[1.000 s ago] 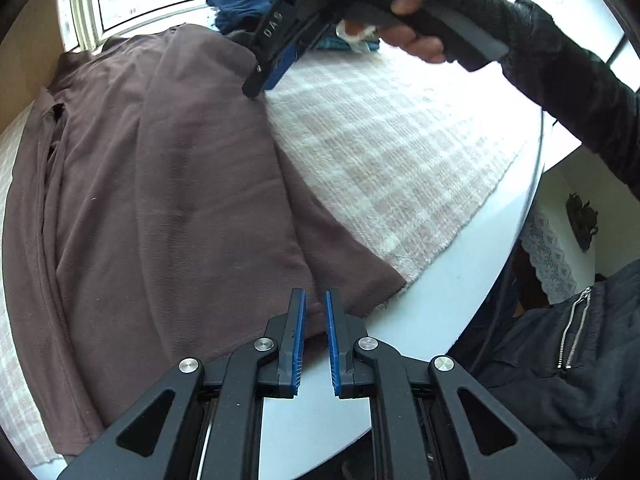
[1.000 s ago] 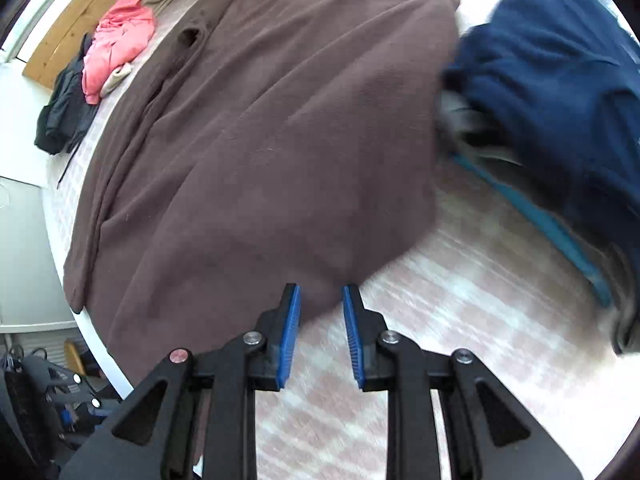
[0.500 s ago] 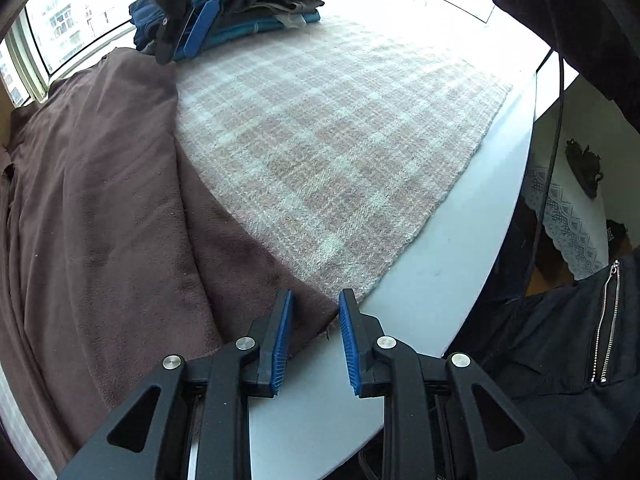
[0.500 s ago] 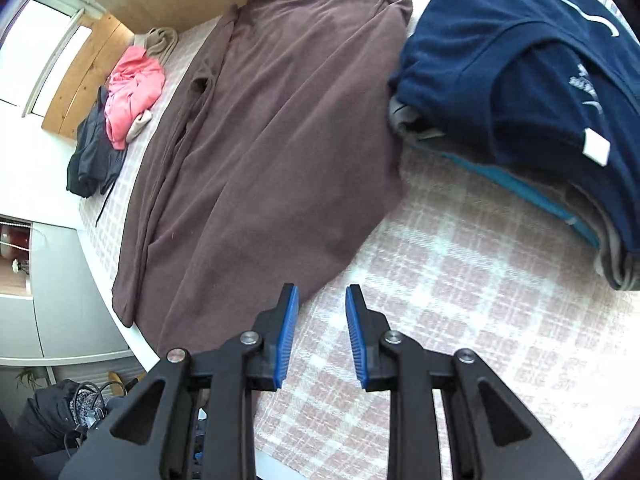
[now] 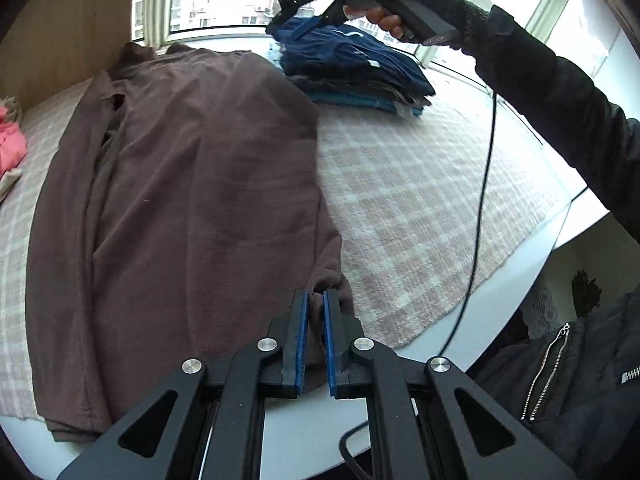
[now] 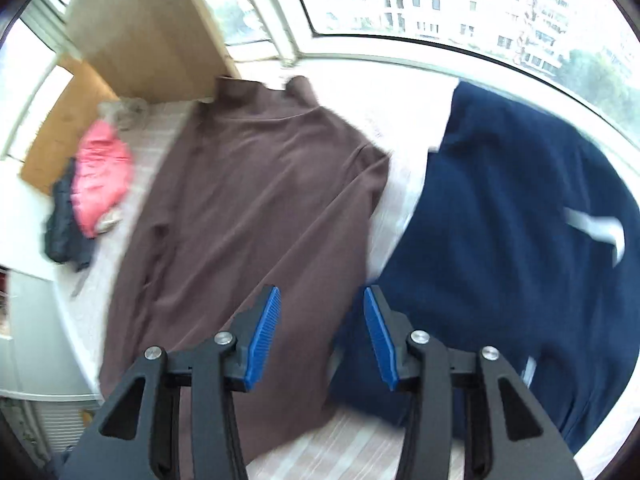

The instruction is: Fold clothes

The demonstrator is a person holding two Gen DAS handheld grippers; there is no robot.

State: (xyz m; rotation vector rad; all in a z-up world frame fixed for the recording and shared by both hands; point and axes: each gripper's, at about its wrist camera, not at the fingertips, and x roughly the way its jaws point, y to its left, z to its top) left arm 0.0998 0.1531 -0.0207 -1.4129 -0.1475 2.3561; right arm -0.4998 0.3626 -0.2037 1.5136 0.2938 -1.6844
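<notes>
In the left wrist view the brown shirt (image 5: 192, 184) lies spread flat across the left part of the table (image 5: 304, 416), its collar toward the far edge by the window and its hem at the near edge, resting on a pink plaid cloth (image 5: 420, 208) that covers most of the tabletop. The left gripper (image 5: 315, 300) is clenched on the shirt's near right hem corner, a small bunch of brown fabric pinched between its blue pads; half a second ago those pads stood apart just over that corner. A stack of folded clothes (image 5: 356, 68) topped by a navy garment sits at the far edge, just right of the shirt's shoulder. Above the stack the right gripper (image 5: 298, 30) is held in a gloved hand (image 5: 412, 8), a black cable hanging from it; it is seen from the side and its jaw state cannot be read here. A pink garment (image 5: 10, 148) shows at the table's left edge. In the right wrist view, which is blurred, the right gripper (image 6: 320, 328) is released, its blue pads wide apart, hovering over the gap between the brown shirt (image 6: 256, 208) and the navy garment (image 6: 520, 248); half a second ago the pads were much closer together. The pink garment (image 6: 102, 176) and a dark one lie at the far left corner.
</notes>
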